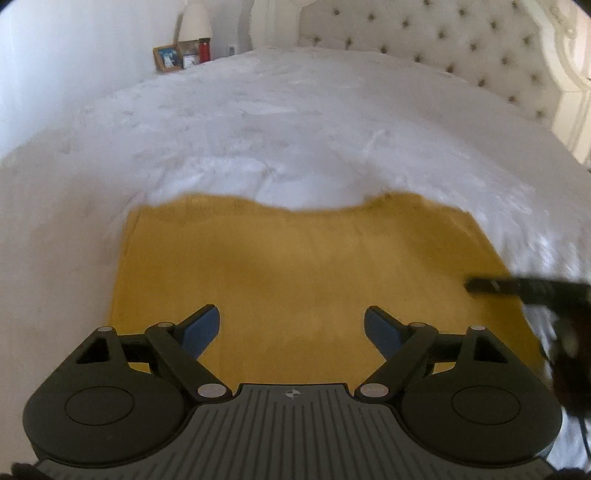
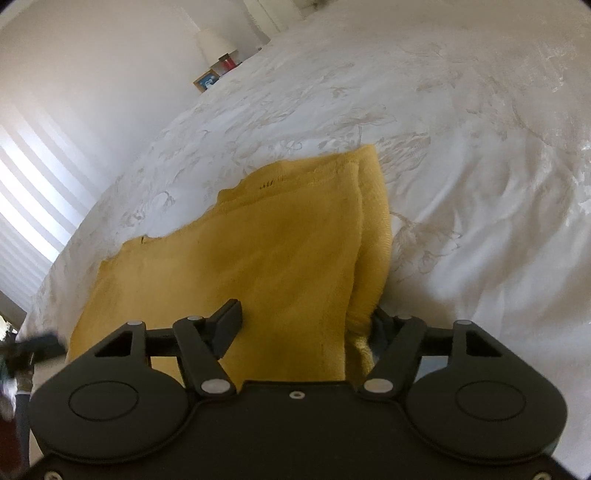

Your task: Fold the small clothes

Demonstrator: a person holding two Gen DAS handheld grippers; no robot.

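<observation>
A mustard-yellow knit garment lies flat on the white bedspread. My left gripper is open just above its near edge, fingers spread wide, nothing between them. In the right wrist view the garment has a folded double layer along its right edge. My right gripper is open over the garment; that folded edge lies against the right finger and hides most of it. The right gripper's finger shows at the garment's right edge in the left wrist view, blurred.
A tufted headboard stands at the far end of the bed. A nightstand with a lamp, a picture frame and a red bottle is at the far left. Window blinds are at the left.
</observation>
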